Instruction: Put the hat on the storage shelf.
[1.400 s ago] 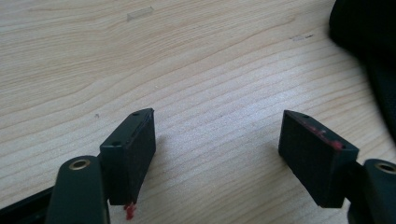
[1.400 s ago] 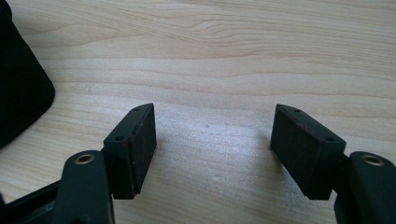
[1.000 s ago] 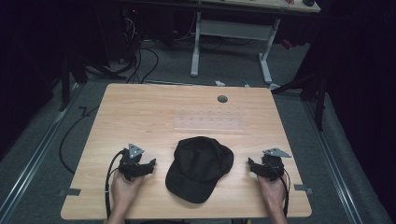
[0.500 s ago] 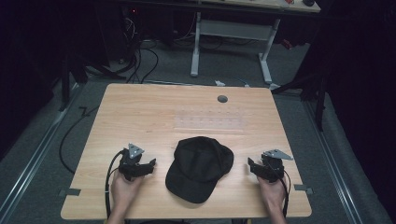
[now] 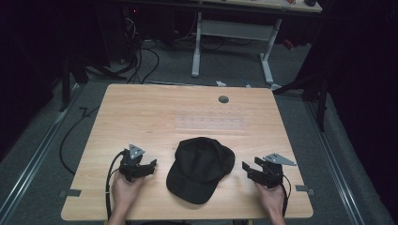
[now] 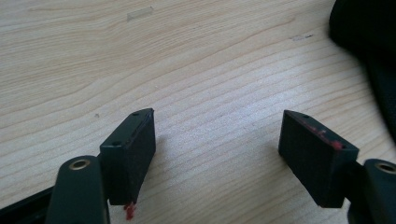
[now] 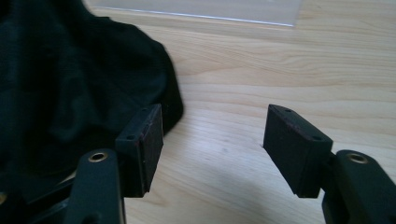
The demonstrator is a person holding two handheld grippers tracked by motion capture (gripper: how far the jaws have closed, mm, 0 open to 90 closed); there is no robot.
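Worktop (image 5: 141, 117): lying bare around the black cap (image 5: 201, 168), near the front edge.
Left hand-held gripper (image 5: 149, 167): resting beside it, jaws spread.
Right hand-held gripper (image 5: 248, 169): likewise spread, holding nothing.
Progress: seemingly nothing grasped yet.

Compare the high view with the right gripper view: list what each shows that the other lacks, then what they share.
High view alone: the left gripper open beside the cap, both hands, the grey disc near the table's far edge, the floor with cables and a white frame beyond. Right gripper view alone: the fingers close up, spread apart with bare wood between them, one at the cap's edge. Shared: the black cap on the wooden table, the clear sheet, and the right gripper, open.
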